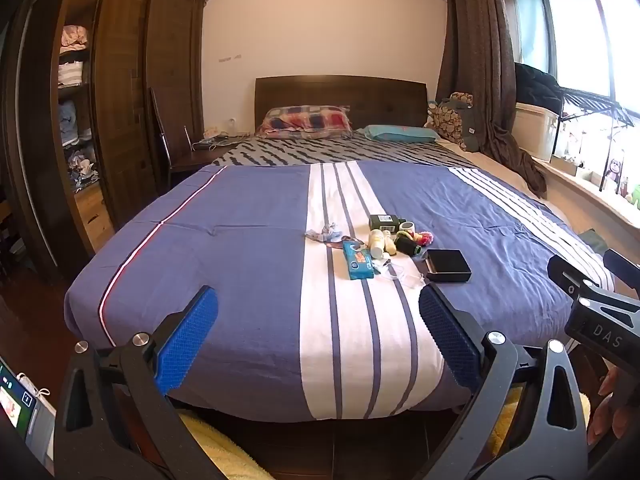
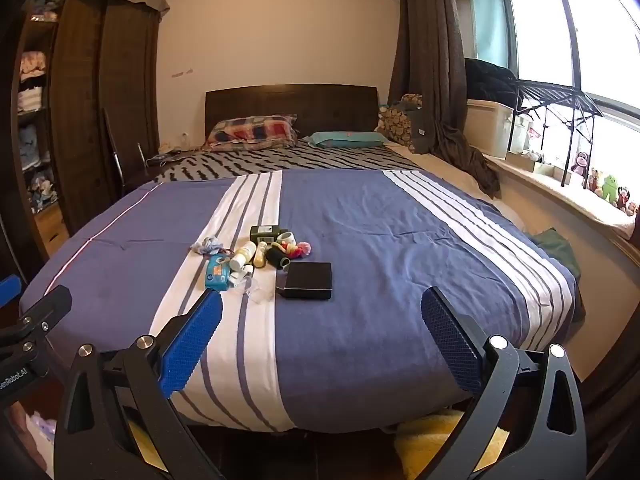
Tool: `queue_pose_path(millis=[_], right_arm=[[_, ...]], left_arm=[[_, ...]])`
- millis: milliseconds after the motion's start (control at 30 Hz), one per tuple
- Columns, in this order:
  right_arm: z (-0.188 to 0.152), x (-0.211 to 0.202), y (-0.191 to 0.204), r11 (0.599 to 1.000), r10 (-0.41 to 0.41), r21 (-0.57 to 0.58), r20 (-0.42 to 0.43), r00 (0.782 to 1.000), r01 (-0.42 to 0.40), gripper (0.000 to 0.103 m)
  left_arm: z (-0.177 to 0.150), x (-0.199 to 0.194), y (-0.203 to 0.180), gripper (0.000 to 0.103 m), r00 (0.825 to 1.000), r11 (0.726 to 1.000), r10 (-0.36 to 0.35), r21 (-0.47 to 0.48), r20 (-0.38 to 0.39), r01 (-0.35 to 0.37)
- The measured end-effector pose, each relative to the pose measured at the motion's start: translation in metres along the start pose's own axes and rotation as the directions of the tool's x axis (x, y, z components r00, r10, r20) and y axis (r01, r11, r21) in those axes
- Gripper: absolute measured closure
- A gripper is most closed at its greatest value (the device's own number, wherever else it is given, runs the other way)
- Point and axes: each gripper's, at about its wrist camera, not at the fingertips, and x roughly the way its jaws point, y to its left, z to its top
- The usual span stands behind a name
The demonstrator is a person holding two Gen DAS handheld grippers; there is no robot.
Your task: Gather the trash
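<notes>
A small pile of items lies on the striped blue and white bedspread (image 1: 248, 248): a blue wipes packet (image 1: 358, 260), a white bottle (image 1: 376, 239), a black box (image 1: 448, 266), a dark green carton (image 1: 383, 222), clear plastic wrap (image 1: 400, 274) and a crumpled cloth scrap (image 1: 325, 233). The pile shows in the right wrist view too, with the packet (image 2: 218, 274) and black box (image 2: 307, 275). My left gripper (image 1: 318, 308) is open and empty at the foot of the bed. My right gripper (image 2: 322, 312) is open and empty beside it.
The bed has a dark headboard (image 1: 340, 98) and pillows (image 1: 306, 122). A wooden wardrobe (image 1: 120, 92) stands left. A window sill with toys (image 2: 600, 188) and a curtain (image 2: 432, 64) are right. A yellow mat (image 2: 444, 440) lies on the floor below.
</notes>
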Motion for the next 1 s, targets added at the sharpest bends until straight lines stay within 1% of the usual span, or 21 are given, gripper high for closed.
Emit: queue_pose_path(millis=[433,567,1000], right_arm=[[-0.0010,0.0004,-0.0038,1.000,0.008,0.011,-0.004,1.000,-0.008,0.003],[-0.0001,-0.0008,0.0015,1.000,0.010,0.008,-0.005,1.000,-0.010,0.003],[0.0028,-0.0024,0.0007,1.000,0.014,0.013,-0.002,1.000,-0.014,0.003]], left_arm=[[0.0002,0.0010,0.0016,0.008,1.000,1.000,0.005,-0.001,-0.002,-0.005],[0.0037,-0.0019,-0.0010,0.008,1.000,1.000,0.007,0.000,-0.002,-0.007],[0.0034,-0.0026,-0.0018,0.008,1.000,1.000,0.009,0.003,0.002,-0.009]])
